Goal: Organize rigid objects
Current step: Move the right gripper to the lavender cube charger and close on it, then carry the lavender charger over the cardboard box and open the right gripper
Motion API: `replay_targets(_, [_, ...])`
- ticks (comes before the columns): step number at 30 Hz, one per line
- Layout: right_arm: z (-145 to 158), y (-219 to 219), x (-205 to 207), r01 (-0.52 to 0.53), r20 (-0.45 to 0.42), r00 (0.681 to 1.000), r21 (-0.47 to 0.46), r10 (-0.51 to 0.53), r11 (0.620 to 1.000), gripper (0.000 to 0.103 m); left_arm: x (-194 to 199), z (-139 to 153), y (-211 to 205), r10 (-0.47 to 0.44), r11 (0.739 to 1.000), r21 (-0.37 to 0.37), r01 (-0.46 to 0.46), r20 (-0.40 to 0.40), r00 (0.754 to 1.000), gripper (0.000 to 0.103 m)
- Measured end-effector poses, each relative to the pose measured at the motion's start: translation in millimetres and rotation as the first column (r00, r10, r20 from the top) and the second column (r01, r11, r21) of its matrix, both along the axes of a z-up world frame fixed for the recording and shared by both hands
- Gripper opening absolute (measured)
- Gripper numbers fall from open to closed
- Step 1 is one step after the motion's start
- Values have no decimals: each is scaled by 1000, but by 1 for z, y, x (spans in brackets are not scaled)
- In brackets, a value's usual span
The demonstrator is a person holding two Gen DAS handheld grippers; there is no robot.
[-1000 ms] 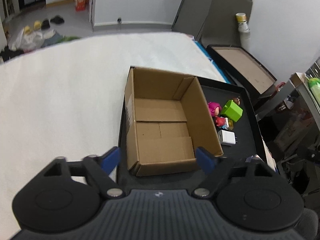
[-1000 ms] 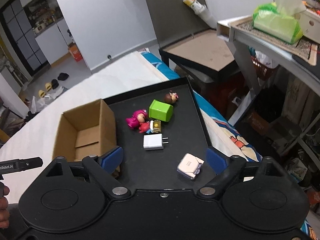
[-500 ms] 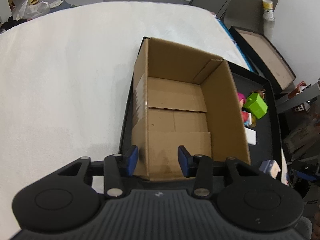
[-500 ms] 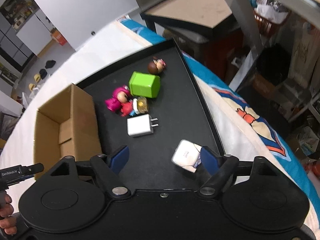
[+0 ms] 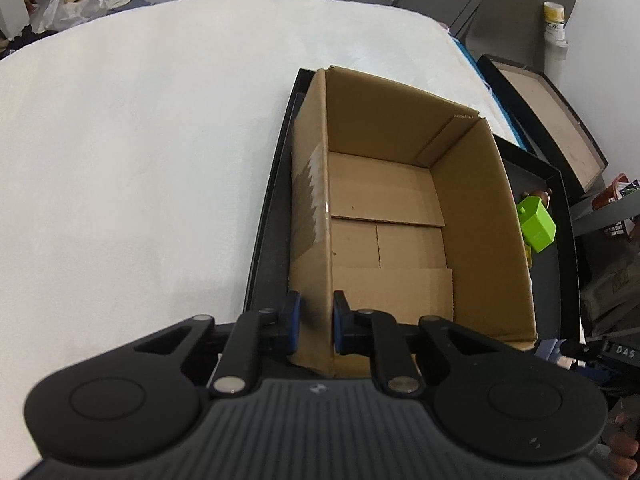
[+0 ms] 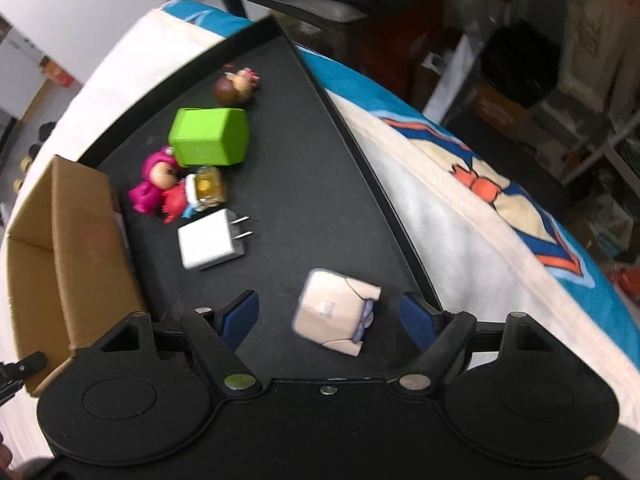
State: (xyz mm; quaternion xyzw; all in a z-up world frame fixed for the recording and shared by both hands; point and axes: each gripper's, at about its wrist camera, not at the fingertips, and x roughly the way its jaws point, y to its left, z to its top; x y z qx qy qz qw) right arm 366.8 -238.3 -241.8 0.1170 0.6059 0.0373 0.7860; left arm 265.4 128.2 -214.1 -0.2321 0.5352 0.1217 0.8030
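An open, empty cardboard box [image 5: 392, 216] stands on a black tray [image 5: 264, 236]. My left gripper [image 5: 314, 322] is shut on the box's near left wall. In the right wrist view the box [image 6: 60, 256] is at the left. On the tray [image 6: 320, 184] lie a green block [image 6: 208, 142], a pink figurine [image 6: 154, 182], a red figurine with a yellow piece [image 6: 196, 194], a brown-haired figurine [image 6: 236, 86], a white charger [image 6: 212, 240] and a pale pink case [image 6: 336, 312]. My right gripper [image 6: 330, 316] is open, with one finger on each side of the pink case.
The tray rests on a white surface [image 5: 140, 140] with a blue patterned cloth edge [image 6: 500, 200]. A second black tray [image 5: 548, 112] stands beyond on the right. Shelving and clutter fill the far right. The green block [image 5: 536, 224] shows right of the box.
My left gripper has moved forward and closed on the box's left wall. My right gripper has lowered toward the tray, bringing the pink case between its open fingers.
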Motion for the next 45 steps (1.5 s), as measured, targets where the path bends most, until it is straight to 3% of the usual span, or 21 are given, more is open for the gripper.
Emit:
replay_targets(7, [-10, 6, 0, 24, -22, 999, -29, -24, 999, 68, -12, 1, 2, 8, 1000, -11, -8, 30, 1000, 14])
replay_targets(8, [-12, 6, 1, 25, -21, 999, -41, -26, 999, 62, -12, 1, 2, 8, 1000, -15, -8, 30, 1000, 15])
replay_targets(9, [-15, 7, 2, 27, -27, 999, -49, -28, 998, 48, -12, 1, 3, 6, 1000, -18, -6, 29, 1000, 15])
replay_targets(15, [-14, 4, 3, 12, -40, 999, 9, -12, 1000, 42, -9, 2, 6, -18, 999, -40, 19, 27, 999, 15])
replay_targets(21, [0, 8, -7, -29, -25, 999, 8, 29, 1000, 42, -9, 3, 10, -45, 997, -60, 46, 10, 999, 15])
replay_targets(28, [21, 16, -15, -76, 15, 997, 5, 76, 997, 42, 2, 6, 5, -134, 991, -22, 134, -16, 991, 15])
replay_targets(45, [95, 59, -20, -186, 161, 970, -4, 184, 983, 42, -4, -1, 5, -111, 992, -54, 112, 15, 994, 15])
